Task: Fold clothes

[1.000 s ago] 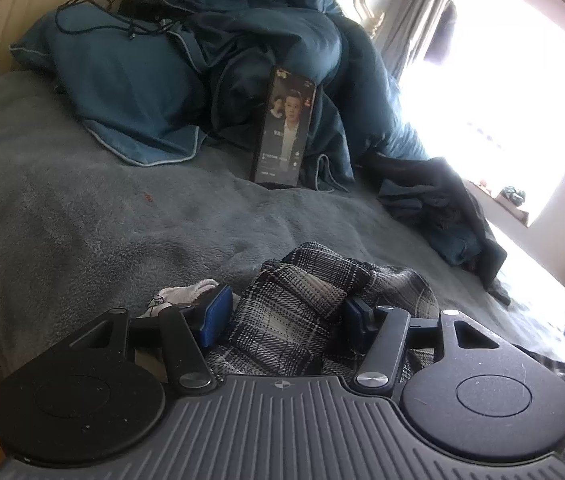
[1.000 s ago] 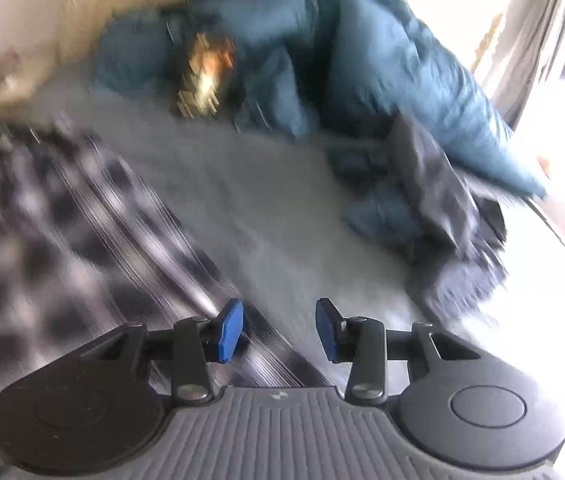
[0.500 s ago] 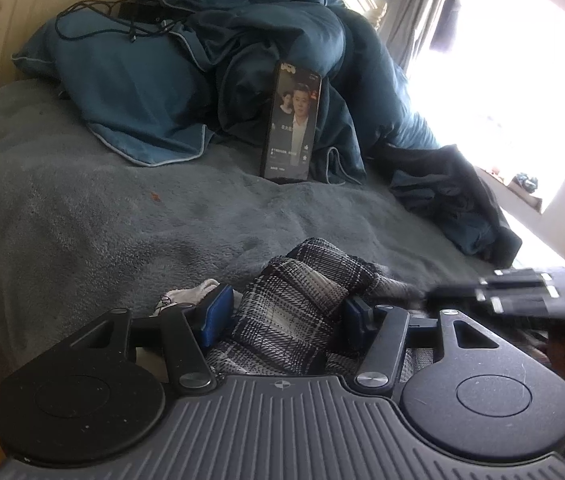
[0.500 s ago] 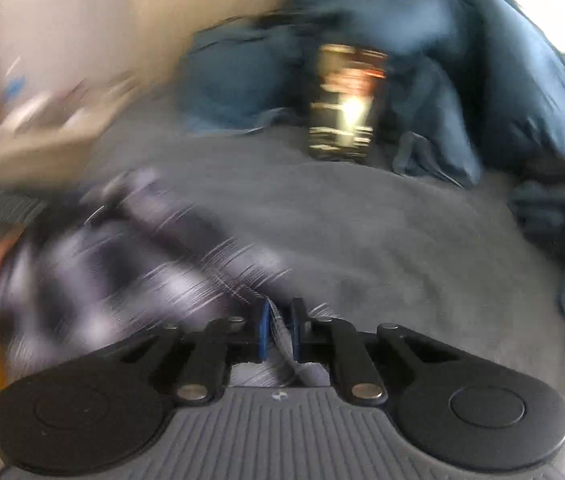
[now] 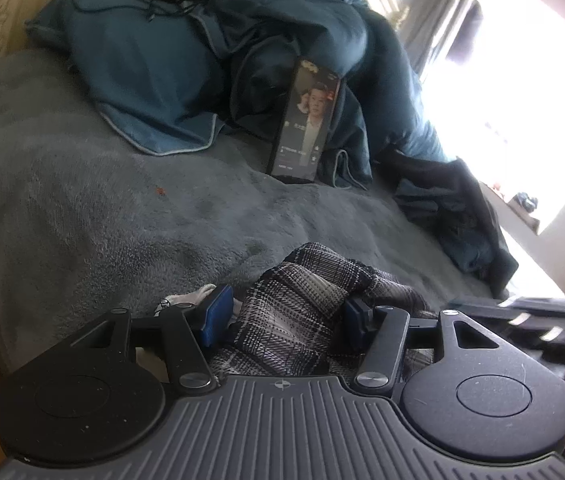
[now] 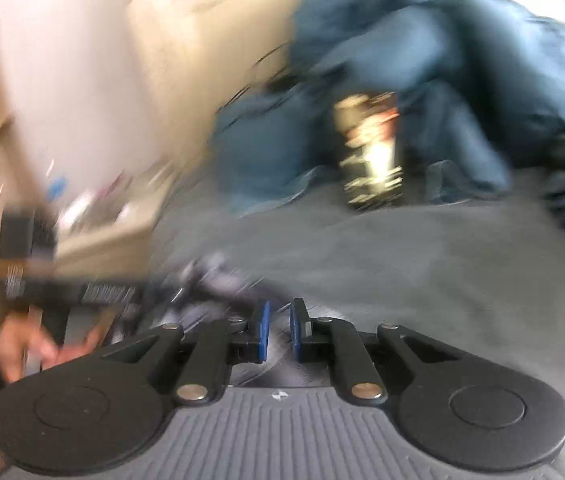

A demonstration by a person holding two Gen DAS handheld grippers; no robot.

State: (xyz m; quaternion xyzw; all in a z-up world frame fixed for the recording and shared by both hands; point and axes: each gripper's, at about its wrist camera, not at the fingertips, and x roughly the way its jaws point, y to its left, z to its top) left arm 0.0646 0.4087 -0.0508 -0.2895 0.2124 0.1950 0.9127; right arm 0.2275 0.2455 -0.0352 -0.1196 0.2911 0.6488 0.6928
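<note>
A black-and-white plaid garment [image 5: 294, 312] lies bunched at the near edge of a grey bed [image 5: 102, 208]. My left gripper [image 5: 284, 314] is wide apart with a thick fold of the plaid bunched between its blue pads. In the blurred right wrist view, my right gripper [image 6: 279, 330] is nearly closed on a thin edge of the plaid garment [image 6: 218, 280], low over the bed. The right gripper also shows at the right edge of the left wrist view [image 5: 522, 312].
A phone [image 5: 306, 120] with a lit screen leans upright against a heap of teal bedding [image 5: 186, 64]. A dark garment [image 5: 454, 216] lies at the bed's right side by a bright window. A bedside cabinet [image 6: 94, 216] stands left of the bed.
The right gripper swung left across the bed, closed from open onto the plaid edge, and keeps moving. The left gripper stayed nearly still with the fold between its pads.
</note>
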